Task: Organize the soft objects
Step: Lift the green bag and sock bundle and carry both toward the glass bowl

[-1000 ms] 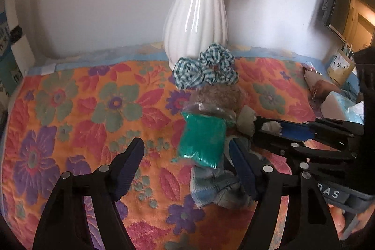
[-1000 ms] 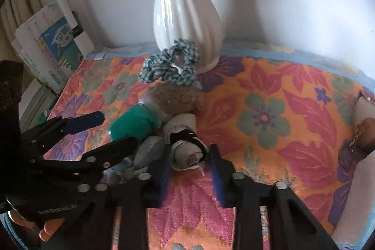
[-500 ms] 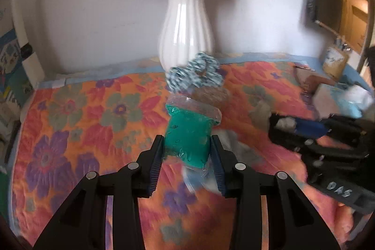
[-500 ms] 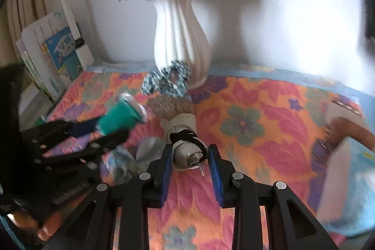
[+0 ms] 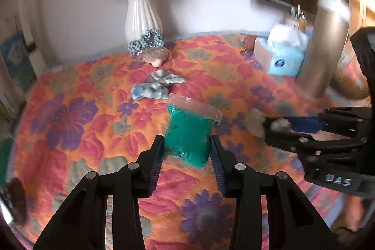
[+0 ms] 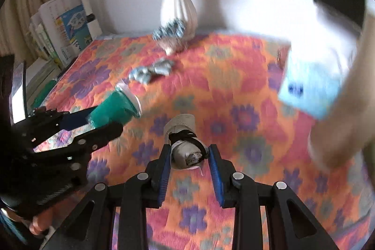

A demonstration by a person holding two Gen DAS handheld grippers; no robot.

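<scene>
Left gripper (image 5: 187,151) fingers clamp green bag (image 5: 189,132); right gripper (image 6: 189,158) fingers clamp sock roll (image 6: 185,147). Both lifted off the desk. Risk: slick bag film slips out under fast swings.

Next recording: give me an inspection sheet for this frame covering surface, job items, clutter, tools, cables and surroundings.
Surface: floral quilted cloth, orange with purple and pink flowers.
Job's things: green bagged item in the left tool; rolled grey sock with a black band in the right tool; plaid cloth bow, checked scrunchie and small plush lie on the cloth near the vase.
Clutter: blue tissue box; tall metallic cylinder.
Tools: left tool shut on the bag; right tool shut on the sock.
Cables: nothing seen.
Surroundings: white ribbed vase with blue flowers against a pale wall; books stacked at the left edge.
</scene>
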